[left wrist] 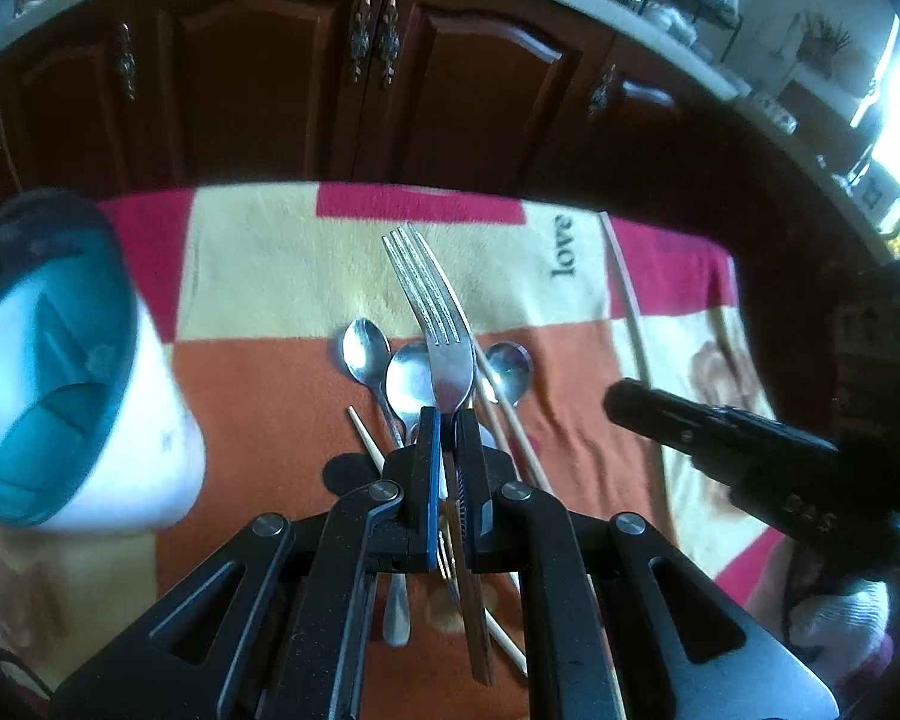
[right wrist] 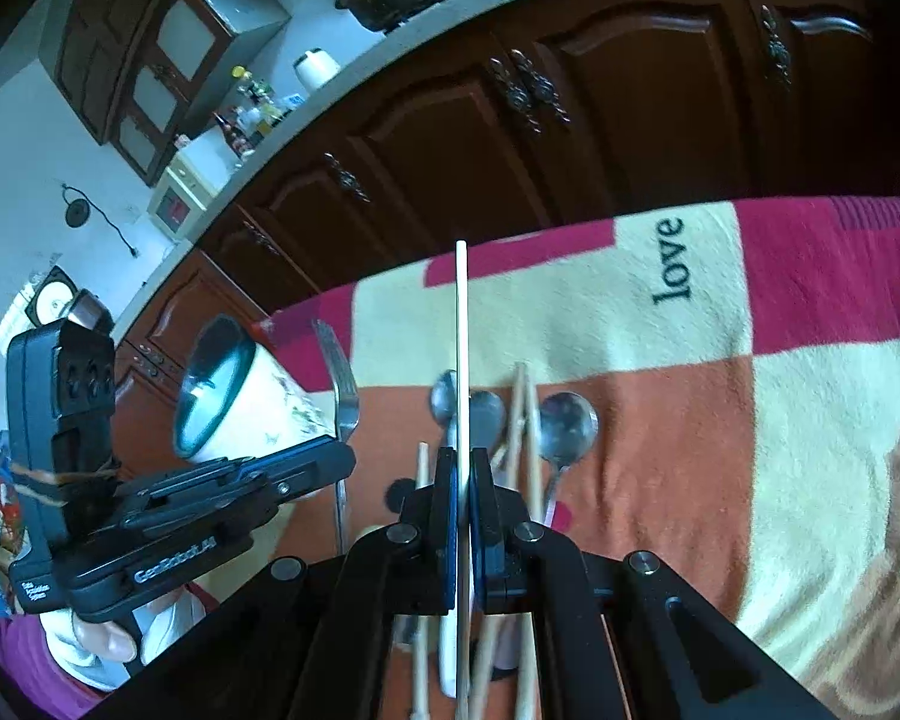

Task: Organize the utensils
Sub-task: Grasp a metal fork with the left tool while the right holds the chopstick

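The left claw pinches a fork by the neck, tines pointing ahead; the handle runs back between the fingers and is partly hidden by the linkage. The right claw pinches a pale chopstick, which extends straight ahead and back under the mechanism, where its end is cut off from view. Below both claws lie three spoons and several loose chopsticks, overlapping; their handles are hidden beneath the claws. Left of the left claw, a white cup with a blue interior is blurred, and its base cannot be made out. The surface is a blanket in orange, cream and pink blocks, printed "love". Beyond it stand dark wooden cabinets under a cluttered countertop. The left claw's body reads "GenRobot.AI".
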Demonstrator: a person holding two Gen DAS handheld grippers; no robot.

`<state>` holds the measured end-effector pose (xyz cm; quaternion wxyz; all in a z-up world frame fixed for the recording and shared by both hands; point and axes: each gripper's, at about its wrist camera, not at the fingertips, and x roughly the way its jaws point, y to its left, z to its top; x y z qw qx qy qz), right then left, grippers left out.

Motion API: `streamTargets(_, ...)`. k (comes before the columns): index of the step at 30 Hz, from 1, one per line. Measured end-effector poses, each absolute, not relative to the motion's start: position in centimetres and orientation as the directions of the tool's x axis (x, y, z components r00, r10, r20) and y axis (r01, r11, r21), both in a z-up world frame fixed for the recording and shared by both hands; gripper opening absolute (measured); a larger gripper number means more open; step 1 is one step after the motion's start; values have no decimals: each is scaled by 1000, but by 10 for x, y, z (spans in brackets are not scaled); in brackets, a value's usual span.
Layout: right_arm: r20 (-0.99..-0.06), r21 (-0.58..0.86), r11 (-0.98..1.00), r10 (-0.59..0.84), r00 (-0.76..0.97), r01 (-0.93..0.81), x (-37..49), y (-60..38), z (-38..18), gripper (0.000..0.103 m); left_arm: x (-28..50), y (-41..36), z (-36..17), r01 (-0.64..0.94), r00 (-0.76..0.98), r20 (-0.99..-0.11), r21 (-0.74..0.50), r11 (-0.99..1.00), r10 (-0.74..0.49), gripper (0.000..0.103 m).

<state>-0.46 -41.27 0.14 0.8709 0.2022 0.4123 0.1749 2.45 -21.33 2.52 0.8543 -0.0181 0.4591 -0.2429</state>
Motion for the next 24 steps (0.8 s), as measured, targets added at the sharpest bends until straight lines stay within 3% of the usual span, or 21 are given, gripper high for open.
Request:
streamTargets(12, -559, 521, 818, 542, 628, -242, 1, -354, 57, 3, 14, -152, 116, 384, 587, -664, -275, 881, -463, 4)
streamTargets(19, -483, 526, 790, 583, 654, -316, 32, -293, 87, 3, 30, -95, 160, 295, 730, -586, -194, 935, -352, 4)
streamTargets(24, -442, 501, 796, 574, 690, -341, 68, -247, 91, 3, 50, -70, 157, 222, 790, -556, -130, 966, -257, 4)
